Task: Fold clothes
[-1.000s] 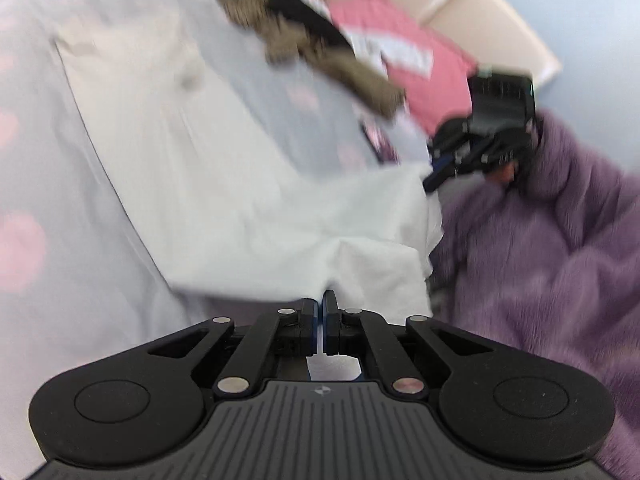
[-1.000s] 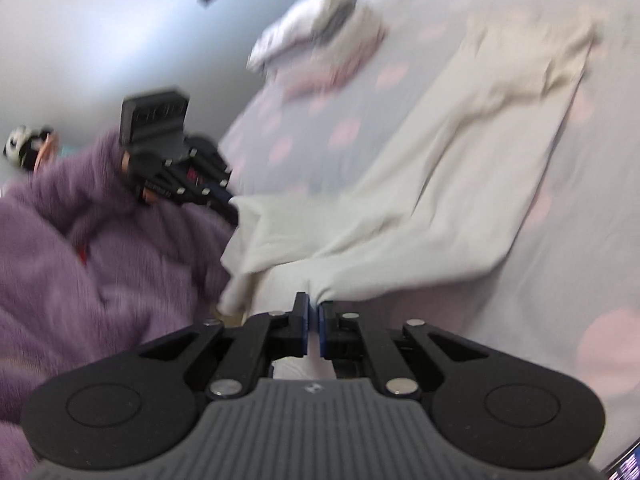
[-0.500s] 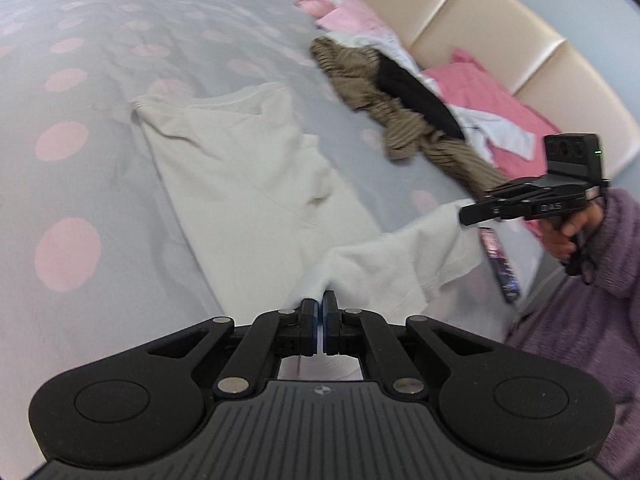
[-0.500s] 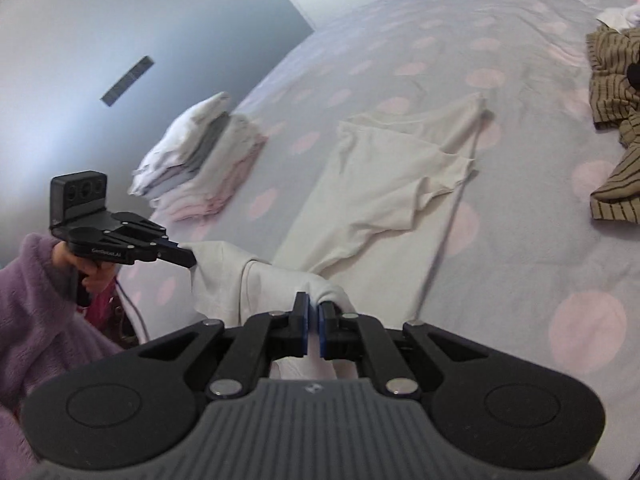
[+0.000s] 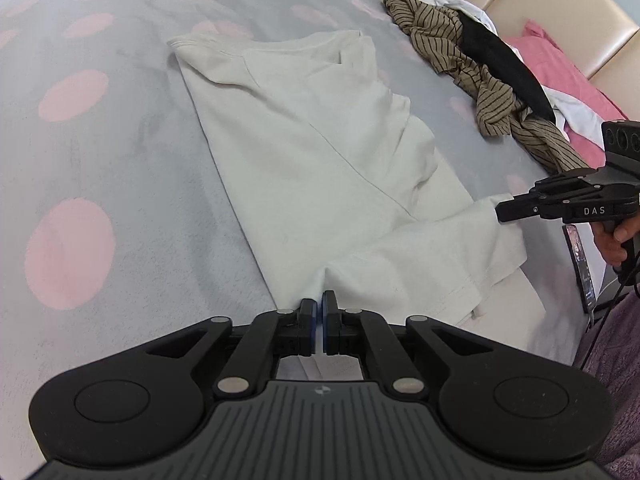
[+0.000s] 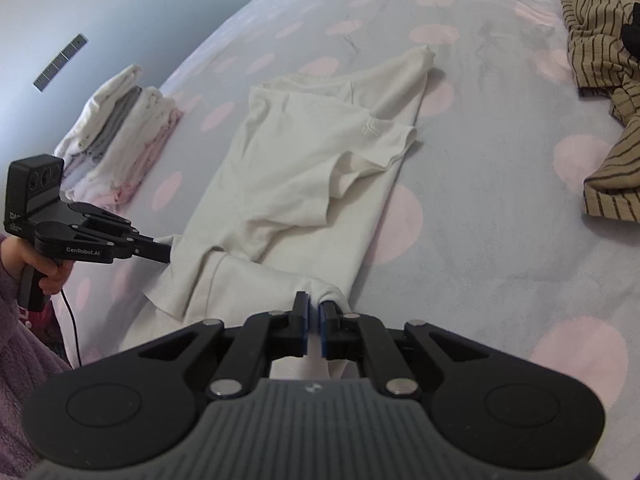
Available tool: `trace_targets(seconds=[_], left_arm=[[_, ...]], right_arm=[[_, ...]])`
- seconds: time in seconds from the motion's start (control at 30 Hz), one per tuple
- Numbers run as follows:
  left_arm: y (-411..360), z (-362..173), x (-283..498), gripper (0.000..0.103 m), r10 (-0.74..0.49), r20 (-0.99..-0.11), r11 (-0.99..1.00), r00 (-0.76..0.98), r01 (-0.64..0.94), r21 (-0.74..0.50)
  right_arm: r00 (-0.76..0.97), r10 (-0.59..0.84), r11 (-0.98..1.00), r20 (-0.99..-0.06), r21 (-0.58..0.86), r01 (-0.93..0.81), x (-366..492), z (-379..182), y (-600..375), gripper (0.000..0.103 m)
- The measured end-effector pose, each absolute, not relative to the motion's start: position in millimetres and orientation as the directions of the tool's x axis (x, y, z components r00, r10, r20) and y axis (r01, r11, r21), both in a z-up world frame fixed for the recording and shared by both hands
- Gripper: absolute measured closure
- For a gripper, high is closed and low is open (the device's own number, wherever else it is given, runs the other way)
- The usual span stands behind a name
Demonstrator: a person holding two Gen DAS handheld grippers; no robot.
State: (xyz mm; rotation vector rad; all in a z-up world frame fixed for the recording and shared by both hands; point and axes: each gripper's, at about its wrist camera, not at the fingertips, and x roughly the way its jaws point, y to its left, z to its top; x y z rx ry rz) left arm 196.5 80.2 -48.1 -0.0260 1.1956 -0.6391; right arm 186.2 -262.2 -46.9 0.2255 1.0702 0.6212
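Lying lengthwise on the grey bedspread (image 5: 132, 168) with pink dots, the cream T-shirt (image 5: 320, 152) runs its long axis away from both cameras: hem end near, collar and sleeve end far. Sides are folded in; one sleeve lies doubled over the body in the right wrist view.

Hidden or unclear:
- Near hem corners pass behind the gripper bodies in both views; cloth under each housing not visible.
- Hem edge between the two grippers bunches and droops toward the bed edge; its layering cannot be made out.
- A dark flat object at the bed edge, right side of the left wrist view, is too cut off to identify.
- Person visible only as hands and a purple fleece sleeve (image 6: 16, 364).

Pose:
- Left gripper (image 5: 319, 312): fingers pressed together on the near-left hem corner of the shirt, level with the bed, pointing along the shirt's length. Held from below by a hand (image 6: 44, 268) in the right wrist view.
- Right gripper (image 6: 313, 314): fingers nearly together, pinching a bunched fold at the near-right hem corner. The hand (image 5: 612, 236) grips its handle.
- Both grippers sit low, side by side across the hem.

Surroundings: a folded stack (image 6: 116, 140) lies left of the shirt; a striped brown garment (image 5: 472, 68) lies in a heap to its right, near the beige headboard (image 5: 568, 12).
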Motion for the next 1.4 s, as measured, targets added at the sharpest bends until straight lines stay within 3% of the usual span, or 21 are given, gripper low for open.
trace_targets(seconds=[0.07, 0.1, 0.13, 0.2, 0.37, 0.6, 0.77, 0.83, 0.9, 1.1, 1.13, 1.2, 1.3, 1.4], left_arm=[[82, -43, 195, 0.102, -0.480, -0.852, 0.826, 0.210, 0.435, -0.358], [84, -39, 193, 0.099, -0.482, -0.849, 0.827, 0.216, 0.433, -0.359], [86, -35, 190, 0.094, -0.484, -0.846, 0.827, 0.222, 0.431, -0.361], [90, -26, 178, 0.071, -0.484, -0.841, 0.830, 0.241, 0.431, -0.354], [99, -17, 139, 0.064, -0.501, -0.829, 0.821, 0.246, 0.436, -0.367], [99, -43, 89, 0.066, -0.469, -0.853, 0.848, 0.230, 0.389, -0.361], [104, -50, 82, 0.071, -0.504, -0.821, 0.845, 0.268, 0.349, -0.405], [102, -50, 80, 0.076, -0.521, -0.806, 0.837, 0.280, 0.353, -0.418], [99, -54, 80, 0.082, -0.516, -0.811, 0.839, 0.274, 0.350, -0.416], [100, -57, 73, 0.083, -0.521, -0.804, 0.840, 0.286, 0.341, -0.423], [100, -55, 72, 0.084, -0.534, -0.793, 0.832, 0.294, 0.350, -0.430], [99, -49, 69, 0.098, -0.564, -0.766, 0.812, 0.309, 0.373, -0.448], [99, -38, 68, 0.100, -0.611, -0.725, 0.779, 0.317, 0.404, -0.479], [101, -46, 73, 0.099, -0.585, -0.752, 0.800, 0.303, 0.369, -0.474]], right_arm=[[0.334, 0.574, 0.811, -0.747, 0.463, -0.359, 184, -43, -264, 0.095], [0.336, 0.574, 0.812, -0.747, 0.463, -0.356, 183, -41, -265, 0.090], [0.341, 0.573, 0.813, -0.745, 0.461, -0.357, 181, -38, -265, 0.080], [0.359, 0.573, 0.812, -0.737, 0.451, -0.370, 171, -30, -269, 0.063], [0.379, 0.574, 0.811, -0.726, 0.438, -0.388, 143, -22, -278, 0.064], [0.353, 0.570, 0.809, -0.742, 0.432, -0.398, 105, -37, -278, 0.064], [0.344, 0.574, 0.806, -0.743, 0.440, -0.396, 85, -48, -278, 0.071], [0.339, 0.595, 0.794, -0.729, 0.466, -0.391, 86, -51, -277, 0.080], [0.321, 0.604, 0.785, -0.729, 0.476, -0.397, 86, -52, -273, 0.080], [0.296, 0.612, 0.776, -0.733, 0.484, -0.405, 86, -53, -267, 0.081], [0.295, 0.622, 0.769, -0.726, 0.494, -0.405, 86, -52, -268, 0.088], [0.288, 0.665, 0.737, -0.689, 0.540, -0.407, 87, -49, -272, 0.099], [0.290, 0.690, 0.715, -0.663, 0.566, -0.410, 88, -41, -275, 0.099], [0.281, 0.683, 0.723, -0.674, 0.567, -0.395, 90, -45, -276, 0.096]])
